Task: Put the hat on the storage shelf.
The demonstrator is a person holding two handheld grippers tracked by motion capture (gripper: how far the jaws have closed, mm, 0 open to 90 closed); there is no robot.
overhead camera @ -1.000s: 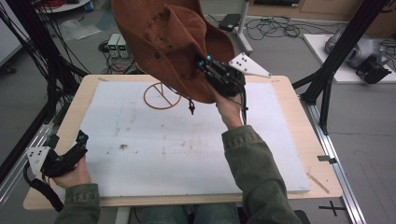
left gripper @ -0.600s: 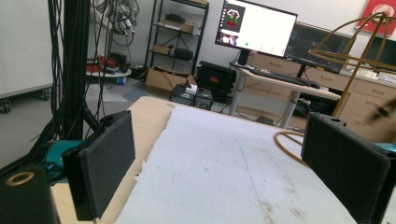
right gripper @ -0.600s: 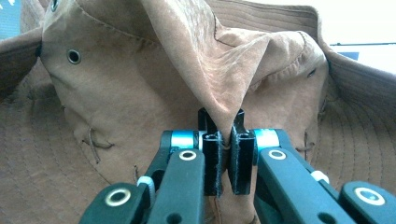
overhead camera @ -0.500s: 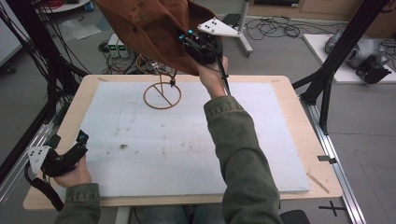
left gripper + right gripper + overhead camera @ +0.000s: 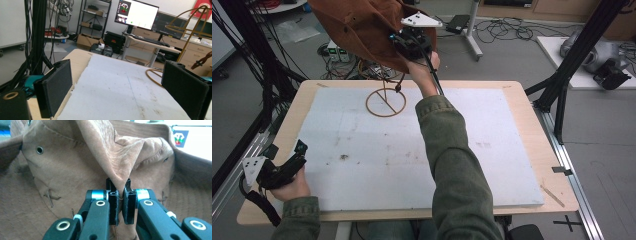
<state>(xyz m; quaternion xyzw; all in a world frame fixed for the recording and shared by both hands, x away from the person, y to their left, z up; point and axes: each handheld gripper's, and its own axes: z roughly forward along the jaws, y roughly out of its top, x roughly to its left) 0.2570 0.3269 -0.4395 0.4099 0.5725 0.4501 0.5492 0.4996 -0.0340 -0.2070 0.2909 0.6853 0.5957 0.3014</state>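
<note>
We see the table (image 5: pixel 532 115), a pale wooden top overlaid with a white board (image 5: pixel 377 155), occupying the middle of the high view. Above its far edge hangs the brown hat (image 5: pixel 362 25), raised clear of the surface and well apart from the board. Below the hat, at the far left of the board, stands a wire hat stand (image 5: pixel 385 102) with a ring base. The right gripper (image 5: pixel 404 42) is lifted over the far edge of the table. In the right gripper view, its jaws are pressed together on a pinched fold of the hat's crown, which rises from between the pads (image 5: pixel 115 202); the rest of the hat spreads beyond and around them. The left gripper (image 5: pixel 287 162) rests at the near left corner, its jaws spread wide with nothing between them.
</note>
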